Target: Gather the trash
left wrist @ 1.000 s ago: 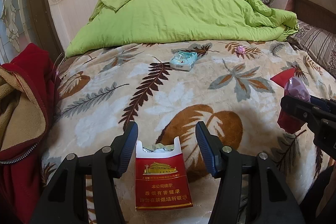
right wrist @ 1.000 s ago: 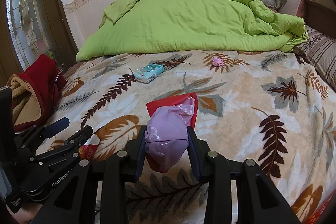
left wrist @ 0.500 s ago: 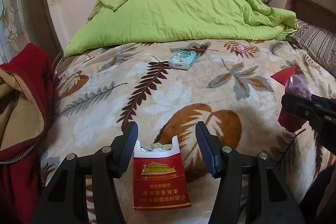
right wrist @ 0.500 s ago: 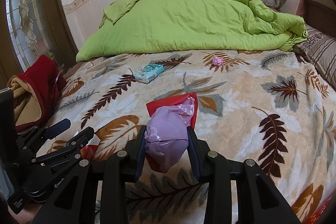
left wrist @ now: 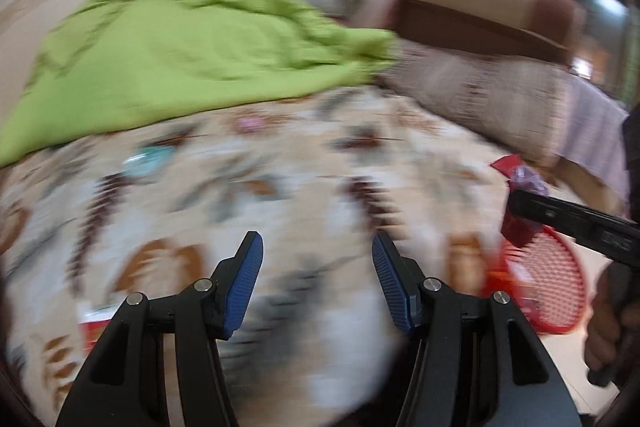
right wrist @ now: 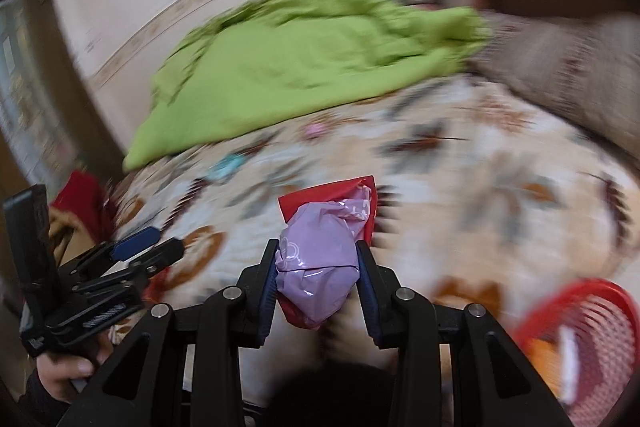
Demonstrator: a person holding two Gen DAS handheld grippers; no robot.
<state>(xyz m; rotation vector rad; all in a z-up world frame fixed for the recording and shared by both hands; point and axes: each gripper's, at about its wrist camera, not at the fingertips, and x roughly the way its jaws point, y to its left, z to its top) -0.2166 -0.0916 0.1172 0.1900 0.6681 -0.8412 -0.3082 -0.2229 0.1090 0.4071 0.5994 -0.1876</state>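
Both views have swung: red basket (right wrist: 592, 343) now at four o'clock; right gripper (right wrist: 316, 279) clamps purple bag (right wrist: 316, 267), left gripper (left wrist: 316, 283) apart, empty.

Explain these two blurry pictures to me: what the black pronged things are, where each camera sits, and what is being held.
A person holds a two-fingered tool in each hand; a camera on each looks forward along its fingers. One picture is from the left hand-held gripper, whose fingers stand apart with nothing between them. The other is from the right hand-held gripper, clamped on a purple bag with a red wrapper. Below lies a leaf-patterned blanket with a green quilt; a red mesh basket sits at the right. Motion causes the blur.
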